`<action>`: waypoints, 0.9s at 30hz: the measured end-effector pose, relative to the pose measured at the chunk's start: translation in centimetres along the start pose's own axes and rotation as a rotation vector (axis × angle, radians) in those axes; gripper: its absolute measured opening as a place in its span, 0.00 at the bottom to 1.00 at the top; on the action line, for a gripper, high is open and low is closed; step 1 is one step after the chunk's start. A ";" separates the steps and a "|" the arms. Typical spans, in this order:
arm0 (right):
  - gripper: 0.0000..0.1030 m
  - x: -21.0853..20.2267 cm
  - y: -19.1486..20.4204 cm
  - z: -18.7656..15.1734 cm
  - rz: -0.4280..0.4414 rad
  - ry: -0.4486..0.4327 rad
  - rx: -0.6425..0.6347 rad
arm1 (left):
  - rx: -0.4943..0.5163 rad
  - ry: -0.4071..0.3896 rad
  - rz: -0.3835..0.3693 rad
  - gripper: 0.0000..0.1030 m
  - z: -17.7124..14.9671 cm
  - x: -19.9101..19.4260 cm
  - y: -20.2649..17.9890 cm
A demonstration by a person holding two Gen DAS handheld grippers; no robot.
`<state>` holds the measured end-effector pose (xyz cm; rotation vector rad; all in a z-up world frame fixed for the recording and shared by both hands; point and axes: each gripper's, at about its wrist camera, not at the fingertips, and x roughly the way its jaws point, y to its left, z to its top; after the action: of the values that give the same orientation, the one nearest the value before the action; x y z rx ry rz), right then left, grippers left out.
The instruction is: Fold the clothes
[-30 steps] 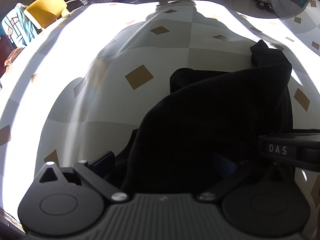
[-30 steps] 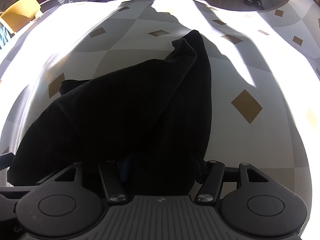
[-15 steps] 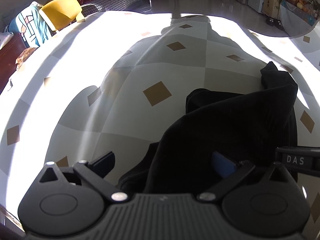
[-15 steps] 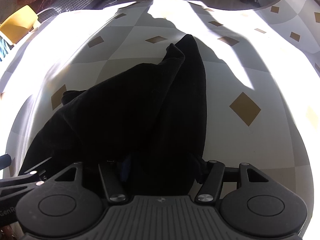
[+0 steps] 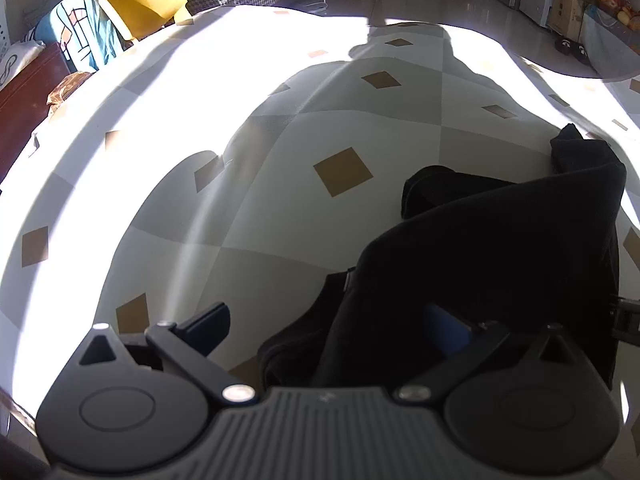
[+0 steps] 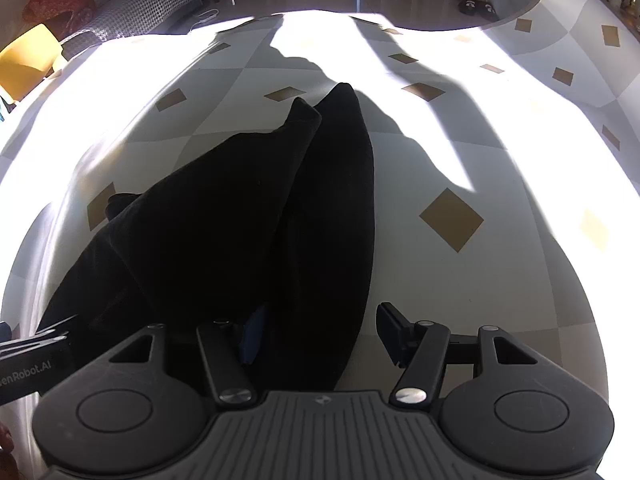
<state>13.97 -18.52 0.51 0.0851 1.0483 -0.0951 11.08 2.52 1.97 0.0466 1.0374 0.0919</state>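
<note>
A black garment lies bunched on the checked tablecloth, folded into a long ridge that runs away from me. My left gripper stands open at the garment's near left corner; cloth drapes over its right blue pad, while the left finger is bare. In the right wrist view the same garment tapers to a point far up the table. My right gripper is open around the near fold, with a strip of table showing between the cloth and the right finger.
The left gripper's body pokes in at the right view's left edge. Beyond the table's far left edge stand a yellow chair, a teal garment and a checked sofa. Slippers lie on the floor behind.
The garment has settled lower on the table. In the right wrist view the right finger, covered by cloth before, now shows bare. Both sets of jaws keep the same width.
</note>
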 end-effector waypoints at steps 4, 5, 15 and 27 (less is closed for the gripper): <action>0.57 -0.5 0.1 0.0 -0.008 -0.019 -0.011 | 0.026 -0.038 -0.015 1.00 0.2 -1.0 -0.8; 0.57 -0.7 0.1 0.0 -0.010 -0.025 -0.012 | 0.028 -0.043 -0.019 1.00 0.2 -1.1 -0.9; 0.57 -1.7 0.9 0.2 -0.032 -0.086 -0.050 | 0.037 -0.095 -0.048 1.00 0.6 -2.5 -1.6; 0.57 -1.7 2.0 0.2 -0.013 -0.098 -0.083 | 0.040 -0.096 -0.069 1.00 0.6 -3.0 -2.0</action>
<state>13.56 -16.54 2.16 -0.0018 0.9539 -0.0666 10.20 0.22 4.64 0.0514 0.9440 0.0059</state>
